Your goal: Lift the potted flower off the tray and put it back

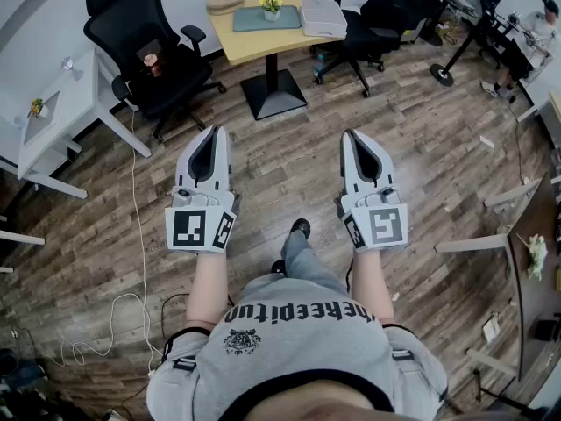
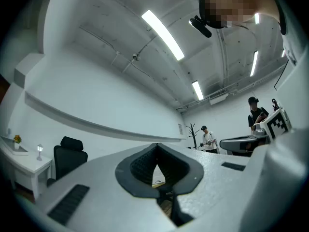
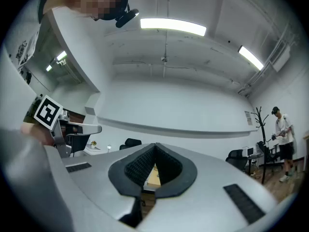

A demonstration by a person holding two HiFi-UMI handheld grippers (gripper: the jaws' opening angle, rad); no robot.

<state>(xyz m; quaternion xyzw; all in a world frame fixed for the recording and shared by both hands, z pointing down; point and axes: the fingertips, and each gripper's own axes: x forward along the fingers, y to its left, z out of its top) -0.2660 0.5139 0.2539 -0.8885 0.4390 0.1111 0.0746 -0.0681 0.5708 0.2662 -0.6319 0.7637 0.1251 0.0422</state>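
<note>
Now: I'm standing well back from the bench (image 1: 250, 46); by my read the lift hasn't started.
Left gripper (image 1: 213, 132): fingers closed tip to tip, nothing between them.
Right gripper (image 1: 351, 135): same, fingers pressed together and empty.
Potted flower (image 1: 272, 9): upright on the grey-green tray (image 1: 248, 21) on the bench top. A tan oval piece (image 1: 225, 2) lies to one side and a white box (image 1: 322, 17) to the other.
Bearing: straight ahead of both grippers and well apart from them, with bare wooden floor (image 1: 289, 147) between.
Lateral: the pot sits roughly on the line midway between my two grippers, maybe a shade toward the left one.
Axis: the pot stands vertical, so I'd come in level from the side and close across its body.
Nearer hand: no clear winner; either could take it.
Next needs: close the distance first, then spread the fingers wide before reaching the pot.
Watch: a black office chair (image 1: 149, 46) stands near the bench's left corner, so I'd keep my approach central.
</note>
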